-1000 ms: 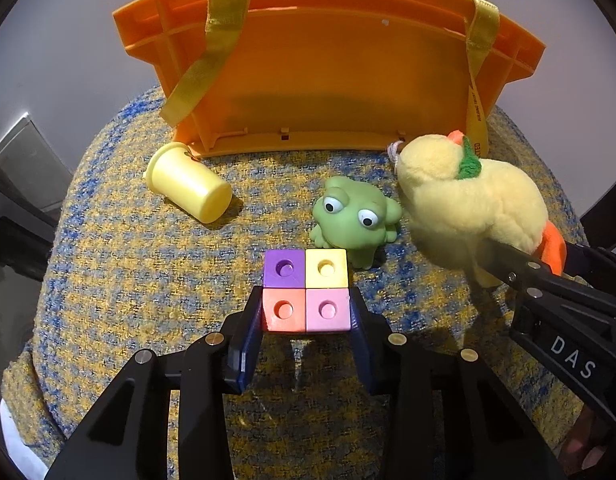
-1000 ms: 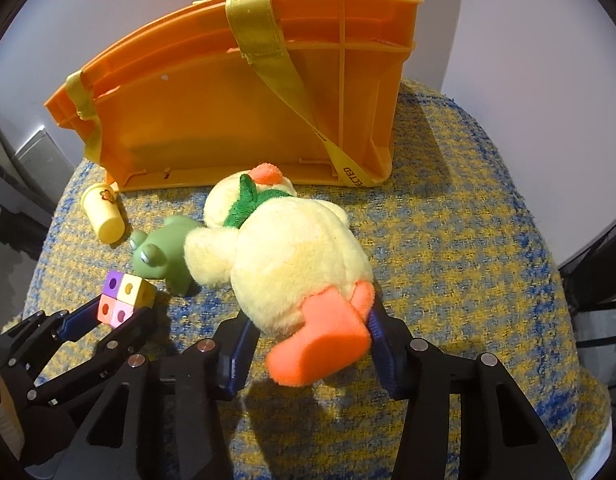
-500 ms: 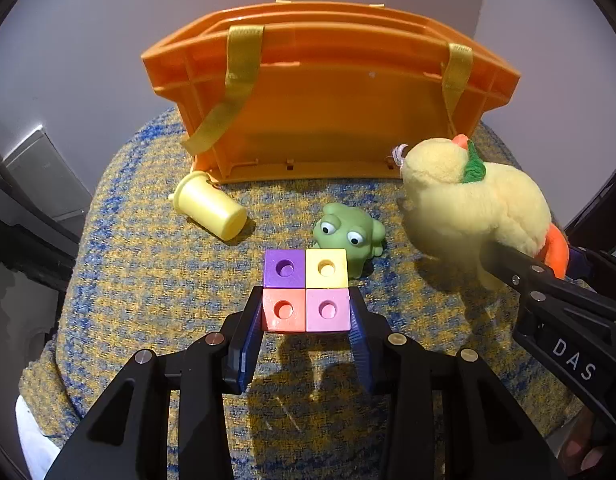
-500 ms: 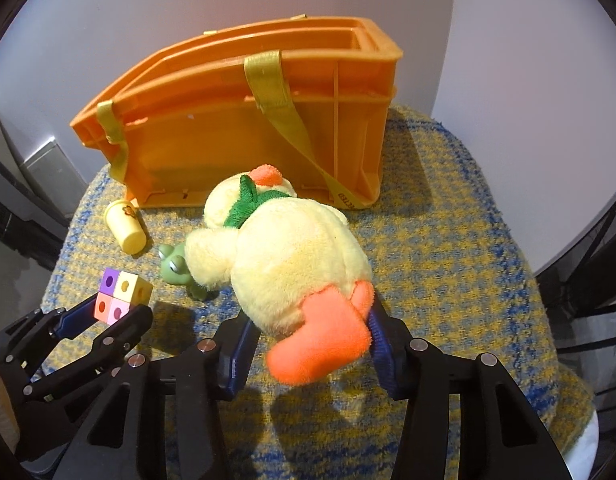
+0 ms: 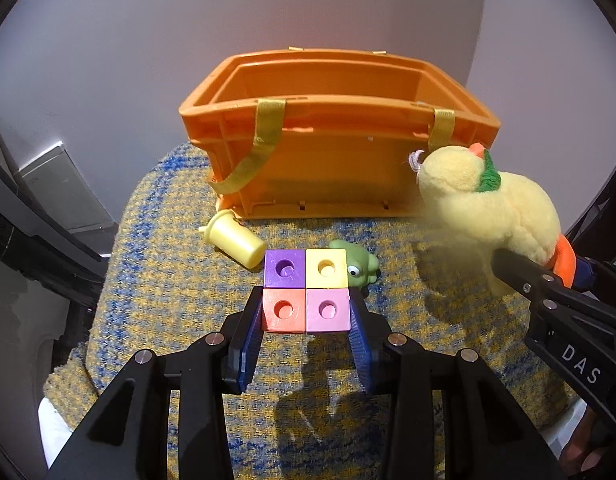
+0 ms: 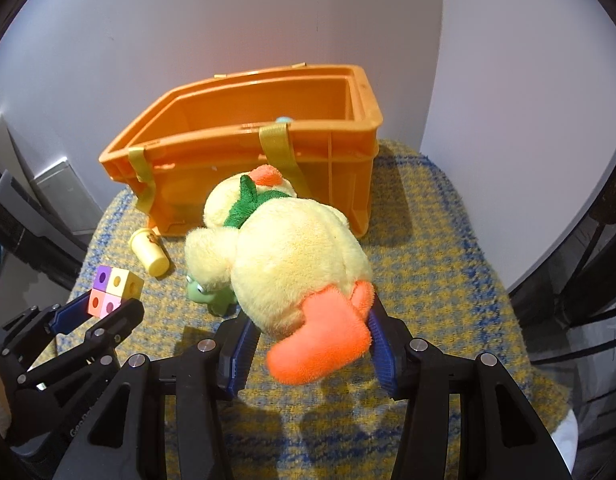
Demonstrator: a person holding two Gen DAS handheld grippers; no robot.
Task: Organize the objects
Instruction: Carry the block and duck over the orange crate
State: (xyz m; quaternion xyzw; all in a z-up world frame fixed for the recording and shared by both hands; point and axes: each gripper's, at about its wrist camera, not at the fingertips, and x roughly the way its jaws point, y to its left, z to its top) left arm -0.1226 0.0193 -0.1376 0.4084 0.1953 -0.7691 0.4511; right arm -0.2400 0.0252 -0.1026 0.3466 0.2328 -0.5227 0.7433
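Observation:
My left gripper (image 5: 307,312) is shut on a block of four coloured cubes (image 5: 307,288), purple, yellow, orange and pink, and holds it above the cushion; it also shows in the right wrist view (image 6: 112,290). My right gripper (image 6: 312,340) is shut on a yellow plush duck (image 6: 292,256) with orange feet and a green collar, lifted off the cushion; the duck shows at right in the left wrist view (image 5: 492,208). An open orange crate (image 5: 332,152) with yellow straps stands behind, also in the right wrist view (image 6: 248,136).
A green rubber frog (image 5: 360,266) sits on the blue-and-yellow woven cushion (image 5: 180,280), partly hidden behind the cubes. A small yellow cup (image 5: 234,240) lies on its side by the crate's left corner. A white wall is behind.
Both grippers have risen with their loads. The crate's open top has come into view, and the frog and cup now lie lower and farther off.

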